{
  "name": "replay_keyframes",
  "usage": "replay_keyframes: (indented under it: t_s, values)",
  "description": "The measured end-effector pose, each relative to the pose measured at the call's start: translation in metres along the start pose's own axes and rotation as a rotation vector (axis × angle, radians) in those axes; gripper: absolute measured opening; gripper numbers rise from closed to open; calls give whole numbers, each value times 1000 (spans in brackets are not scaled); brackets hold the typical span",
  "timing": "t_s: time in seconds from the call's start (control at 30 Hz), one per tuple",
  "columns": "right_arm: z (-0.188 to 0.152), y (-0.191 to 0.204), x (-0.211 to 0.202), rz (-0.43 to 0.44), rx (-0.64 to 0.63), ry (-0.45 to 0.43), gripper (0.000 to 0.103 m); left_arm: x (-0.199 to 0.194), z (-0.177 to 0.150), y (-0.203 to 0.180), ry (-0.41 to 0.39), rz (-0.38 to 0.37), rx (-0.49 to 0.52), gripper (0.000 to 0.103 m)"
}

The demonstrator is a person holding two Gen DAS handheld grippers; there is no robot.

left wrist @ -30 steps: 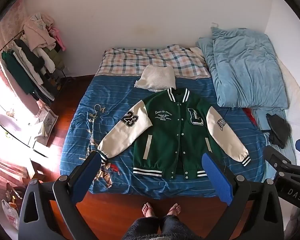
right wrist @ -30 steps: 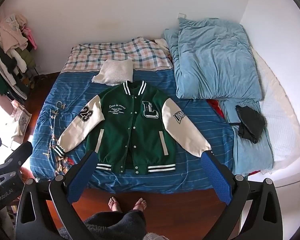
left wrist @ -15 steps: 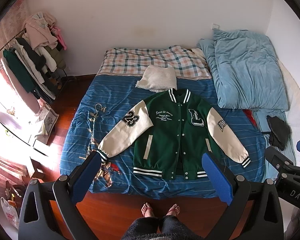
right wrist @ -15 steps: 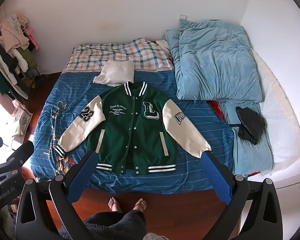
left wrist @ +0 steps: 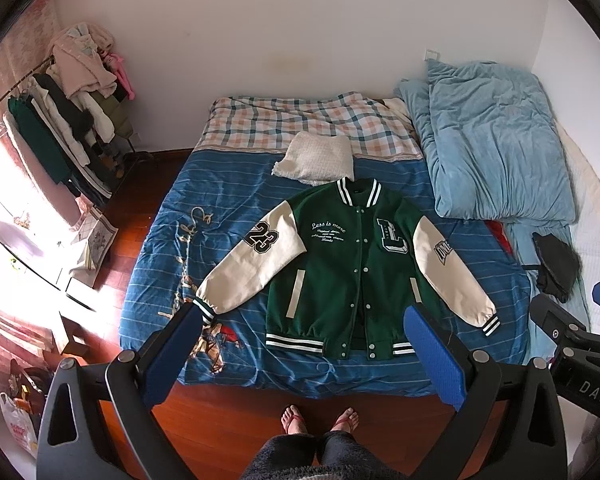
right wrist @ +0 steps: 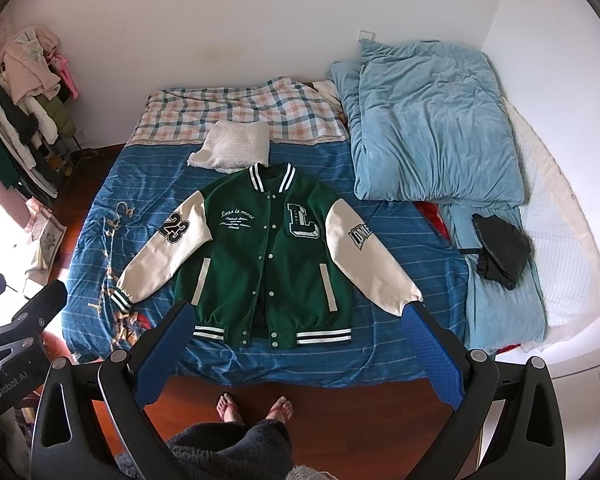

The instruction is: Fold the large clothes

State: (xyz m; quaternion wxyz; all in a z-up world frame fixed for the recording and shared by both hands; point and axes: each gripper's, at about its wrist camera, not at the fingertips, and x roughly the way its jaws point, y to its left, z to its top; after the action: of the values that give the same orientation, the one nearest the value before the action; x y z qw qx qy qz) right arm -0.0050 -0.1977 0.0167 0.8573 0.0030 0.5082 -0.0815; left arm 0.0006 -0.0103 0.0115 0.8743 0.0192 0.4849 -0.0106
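Both grippers hang high above the foot of the bed, empty, each with its blue-padded fingers spread wide apart: the left gripper [left wrist: 304, 322] frames the lower part of the jacket in its own view, and the right gripper [right wrist: 296, 318] does the same in its view, with nothing between the pads of either. Neither touches any cloth

Below them, the bed [left wrist: 172, 248] is covered by a blue striped sheet, with a checked cover [left wrist: 300, 124] across its far end by the wall. A light blue duvet [right wrist: 432, 128] lies bunched along the bed's right side, and a black bag [right wrist: 500, 250] sits on the lighter blue bedding just beside it

The green varsity jacket [right wrist: 268, 252] lies flat and face up in the middle of the blue sheet, buttoned, collar toward the wall and striped hem toward the near edge. Its cream sleeves are spread out and down to both sides; one bears a "23" patch, and a large "L" is on the chest. A small folded white textile [right wrist: 232, 146] lies just beyond the collar, touching or nearly touching it

A clothes rack [left wrist: 64, 120] stands against the wall to the left. The person's bare feet in flip-flops [right wrist: 254, 404] stand on the wooden floor at the foot of the bed
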Motion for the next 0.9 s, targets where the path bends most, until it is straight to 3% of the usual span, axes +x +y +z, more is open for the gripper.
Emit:
replay_keyframes:
  t_s: [0.9]
  values:
    - [0, -4, -2, 0, 1, -6, 103, -5, -2, 2, -7, -5, -7, 103]
